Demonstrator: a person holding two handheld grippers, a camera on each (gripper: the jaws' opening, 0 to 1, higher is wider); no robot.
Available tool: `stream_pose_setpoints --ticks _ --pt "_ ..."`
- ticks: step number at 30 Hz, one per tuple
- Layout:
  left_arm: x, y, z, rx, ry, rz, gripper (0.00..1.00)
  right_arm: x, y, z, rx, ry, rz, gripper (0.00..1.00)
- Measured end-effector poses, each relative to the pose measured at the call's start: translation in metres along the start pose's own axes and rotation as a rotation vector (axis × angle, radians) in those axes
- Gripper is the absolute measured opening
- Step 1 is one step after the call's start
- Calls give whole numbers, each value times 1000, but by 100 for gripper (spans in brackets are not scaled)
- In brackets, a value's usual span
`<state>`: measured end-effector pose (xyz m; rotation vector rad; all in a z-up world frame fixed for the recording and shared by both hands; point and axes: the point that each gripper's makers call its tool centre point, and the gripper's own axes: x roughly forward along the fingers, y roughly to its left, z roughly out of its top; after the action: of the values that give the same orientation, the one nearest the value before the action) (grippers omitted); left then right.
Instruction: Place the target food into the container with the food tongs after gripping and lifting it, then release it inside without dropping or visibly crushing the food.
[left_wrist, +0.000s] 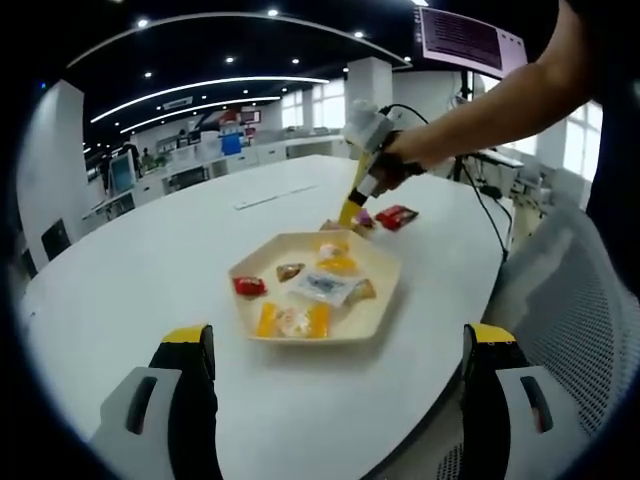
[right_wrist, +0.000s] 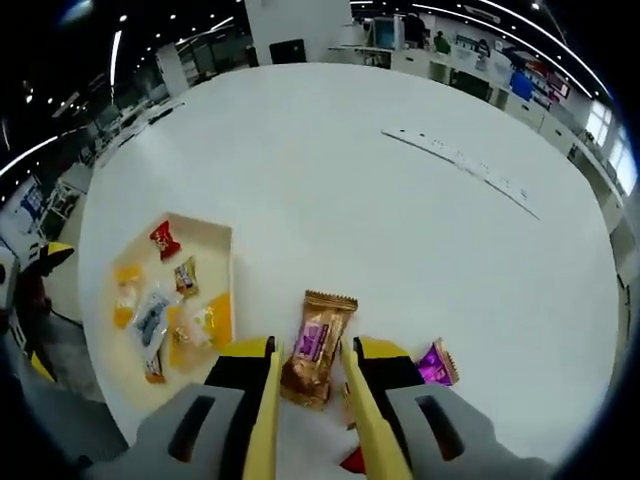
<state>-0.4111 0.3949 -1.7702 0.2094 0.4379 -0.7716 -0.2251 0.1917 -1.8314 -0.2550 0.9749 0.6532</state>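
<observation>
A gold-brown wrapped candy (right_wrist: 318, 325) lies on the white table, just beyond the cream hexagonal tray (right_wrist: 222, 262). My right gripper (right_wrist: 312, 352) is shut on yellow food tongs (right_wrist: 262, 425), whose two arms stand close on either side of that candy. In the left gripper view a person's hand holds the right gripper (left_wrist: 352, 208) with the tongs pointing down behind the tray (left_wrist: 385, 300). The tray holds several wrapped candies (left_wrist: 322, 288). My left gripper (left_wrist: 340, 338) is wide open in front of the tray with nothing between its jaws.
A purple candy (right_wrist: 437, 365) lies right of the tongs, and a red candy (left_wrist: 397, 215) lies behind the tray. The large white table (right_wrist: 400, 220) stretches away. A mesh chair (left_wrist: 575, 330) stands at its right edge. Desks and monitors fill the office behind.
</observation>
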Motion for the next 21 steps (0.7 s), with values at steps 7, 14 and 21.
stream_pose_setpoints --ticks 7,14,21 --pt "0 0 -1 -3 6 0 99 3 -1 -7 -184 43 -41 23" --pt "-1 4 2 2 -14 18 99 1 -1 -7 -180 34 -11 23" --pt "-4 11 5 -45 -42 33 99 -9 1 0 -181 26 3 23"
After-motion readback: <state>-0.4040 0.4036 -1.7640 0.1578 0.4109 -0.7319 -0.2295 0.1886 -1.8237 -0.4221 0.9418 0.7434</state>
